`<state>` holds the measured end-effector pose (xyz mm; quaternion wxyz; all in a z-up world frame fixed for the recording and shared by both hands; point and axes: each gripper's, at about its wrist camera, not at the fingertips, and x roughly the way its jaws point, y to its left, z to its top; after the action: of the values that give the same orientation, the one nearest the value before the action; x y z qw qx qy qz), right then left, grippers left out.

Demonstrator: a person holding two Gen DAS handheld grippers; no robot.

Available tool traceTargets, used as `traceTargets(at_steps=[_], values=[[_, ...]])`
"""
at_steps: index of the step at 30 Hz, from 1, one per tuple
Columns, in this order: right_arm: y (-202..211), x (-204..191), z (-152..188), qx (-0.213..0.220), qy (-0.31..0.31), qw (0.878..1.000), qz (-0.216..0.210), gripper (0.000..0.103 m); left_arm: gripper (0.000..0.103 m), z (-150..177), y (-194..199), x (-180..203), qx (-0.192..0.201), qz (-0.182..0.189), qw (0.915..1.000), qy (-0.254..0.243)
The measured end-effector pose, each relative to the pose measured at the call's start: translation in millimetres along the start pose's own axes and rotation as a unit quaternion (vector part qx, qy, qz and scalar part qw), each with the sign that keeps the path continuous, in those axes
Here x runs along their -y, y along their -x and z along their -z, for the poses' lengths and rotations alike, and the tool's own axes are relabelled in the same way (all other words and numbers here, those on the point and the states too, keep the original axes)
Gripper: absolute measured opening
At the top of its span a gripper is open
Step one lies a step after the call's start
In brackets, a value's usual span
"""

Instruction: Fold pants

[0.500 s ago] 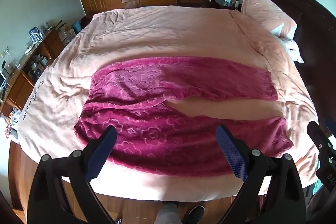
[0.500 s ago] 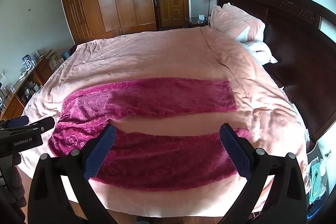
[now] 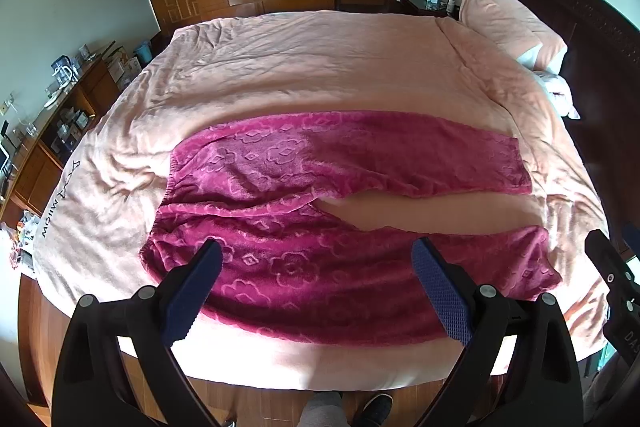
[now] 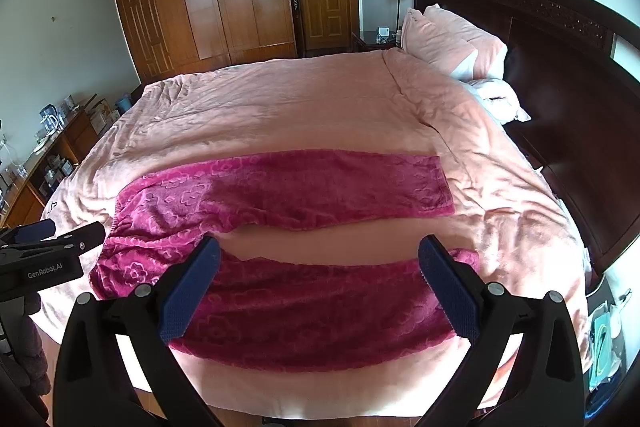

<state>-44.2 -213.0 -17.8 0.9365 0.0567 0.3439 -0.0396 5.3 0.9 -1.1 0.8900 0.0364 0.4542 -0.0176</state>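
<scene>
"GenRobot.AI" stands on the left gripper (image 4: pixel 40 269); "DAS", cut off, on the right gripper (image 3: pixel 630 337).

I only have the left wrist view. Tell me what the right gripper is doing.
Observer: The right gripper is open, its fingers spread wide with nothing between them.
Operator: Tell me where it's aimed.
Observer: It's aimed over the near leg of the magenta fleece pants. Its right-hand fingertip lines up with that leg's cuff.
Operator: Now describe my gripper from the outside.
Observer: The left gripper shows side-on at the left edge of the right wrist view. It hangs beside the waistband end of the pants, and a GenRobot.AI label reads on its body.
</scene>
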Motion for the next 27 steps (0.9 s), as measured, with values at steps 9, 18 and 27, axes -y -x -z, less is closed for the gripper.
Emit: traceTargets(at_steps=[9, 18, 27], values=[[-10, 2, -7, -0.002, 0.000, 1.000, 0.002, 0.100, 0.095, -5, -11, 11, 0.002, 0.003, 1.0000, -0.006], [-10, 1, -7, -0.003, 0.000, 1.000, 0.002, 0.100, 0.095, -7, -11, 4, 0.012, -0.013, 0.9995, -0.026], [-19, -1, -7, -0.005, -0.001, 1.000, 0.004, 0.100, 0.095, -6, -11, 4, 0.009, -0.010, 0.9996, -0.024]])
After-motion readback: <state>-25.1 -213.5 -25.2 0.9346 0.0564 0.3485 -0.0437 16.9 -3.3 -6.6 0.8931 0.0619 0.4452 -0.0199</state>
